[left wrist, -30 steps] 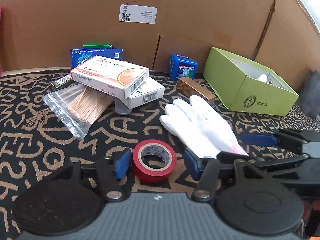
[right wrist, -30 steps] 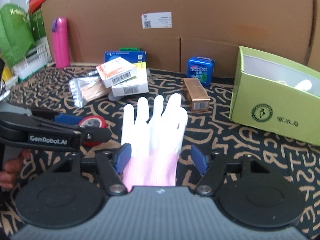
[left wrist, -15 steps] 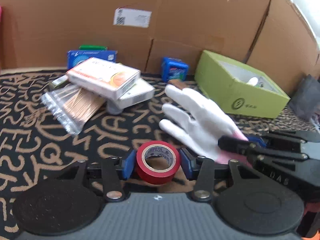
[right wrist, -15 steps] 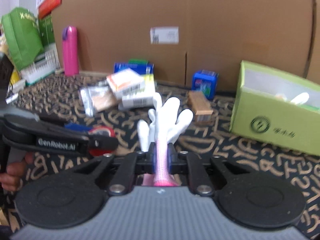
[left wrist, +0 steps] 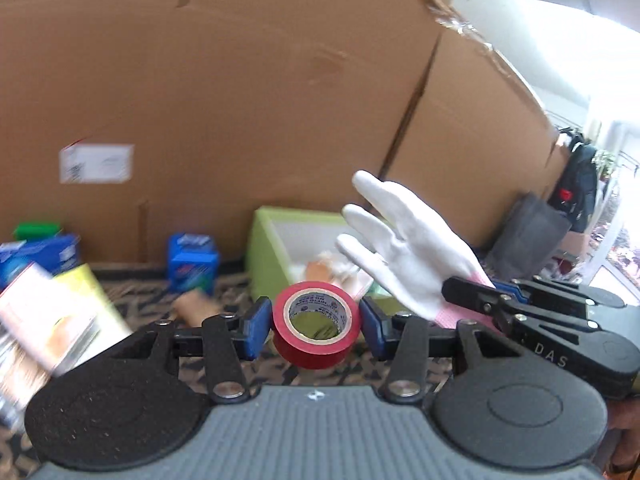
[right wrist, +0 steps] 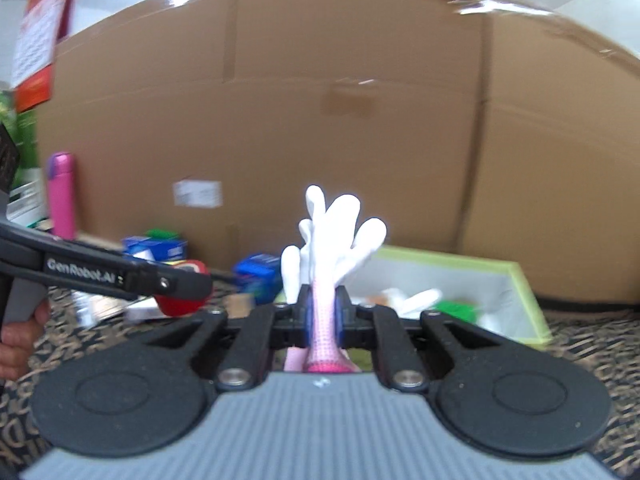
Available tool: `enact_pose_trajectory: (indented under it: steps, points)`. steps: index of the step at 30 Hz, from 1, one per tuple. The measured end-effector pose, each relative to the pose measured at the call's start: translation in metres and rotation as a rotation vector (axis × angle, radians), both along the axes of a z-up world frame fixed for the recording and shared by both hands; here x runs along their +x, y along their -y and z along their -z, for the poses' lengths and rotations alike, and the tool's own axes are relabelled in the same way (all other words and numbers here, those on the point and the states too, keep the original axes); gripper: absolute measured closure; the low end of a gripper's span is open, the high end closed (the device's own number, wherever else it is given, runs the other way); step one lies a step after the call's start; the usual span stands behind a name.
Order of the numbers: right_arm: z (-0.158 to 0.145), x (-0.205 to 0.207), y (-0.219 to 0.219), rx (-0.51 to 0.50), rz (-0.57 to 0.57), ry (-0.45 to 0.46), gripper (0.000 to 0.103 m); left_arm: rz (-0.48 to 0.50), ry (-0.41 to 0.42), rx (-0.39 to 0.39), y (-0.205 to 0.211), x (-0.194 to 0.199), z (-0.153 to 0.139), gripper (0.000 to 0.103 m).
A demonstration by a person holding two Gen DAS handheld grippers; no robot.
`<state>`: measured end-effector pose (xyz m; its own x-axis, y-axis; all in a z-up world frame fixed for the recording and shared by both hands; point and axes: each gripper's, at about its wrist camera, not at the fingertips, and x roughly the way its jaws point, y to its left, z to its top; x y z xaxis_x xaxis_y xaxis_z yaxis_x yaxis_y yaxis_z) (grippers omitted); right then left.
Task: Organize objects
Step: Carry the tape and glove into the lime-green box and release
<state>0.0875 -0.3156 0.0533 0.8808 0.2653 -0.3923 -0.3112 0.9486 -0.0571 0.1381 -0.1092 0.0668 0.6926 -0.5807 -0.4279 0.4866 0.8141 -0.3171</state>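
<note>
My left gripper (left wrist: 316,322) is shut on a red tape roll (left wrist: 317,325) and holds it in the air above the patterned table. My right gripper (right wrist: 322,314) is shut on the pink cuff of a white glove (right wrist: 328,236), held upright in the air. The glove also shows in the left wrist view (left wrist: 408,244), to the right of the tape. The open green box (right wrist: 516,292) stands behind both, with white items inside. It also shows in the left wrist view (left wrist: 264,248). The left gripper with the tape shows in the right wrist view (right wrist: 180,292), to the left.
A tall cardboard wall (left wrist: 240,100) closes the back. A blue mint box (left wrist: 192,260), a copper box (left wrist: 192,308) and blurred medicine boxes (left wrist: 48,320) lie left on the patterned cloth (right wrist: 580,344). A pink bottle (right wrist: 61,194) stands far left.
Both grippers have lifted off the table and moved toward the green box, the left with the tape roll and the right with the glove. A second ago both were open around these things.
</note>
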Motion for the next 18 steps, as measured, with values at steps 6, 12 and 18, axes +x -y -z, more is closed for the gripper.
enact_pose_trajectory:
  steps: [6,12,18]
  points:
    - [-0.014,0.038,0.041,-0.03,0.103,0.016,0.093,0.029,0.014,-0.009,0.048,0.043,-0.012,0.053]
    - [0.002,0.089,0.069,-0.017,0.129,-0.044,0.093,0.033,-0.02,0.009,0.081,0.081,-0.004,0.053]
    - [0.036,0.127,0.071,-0.013,0.121,-0.123,0.093,0.036,-0.026,0.05,0.098,0.102,0.013,0.053]
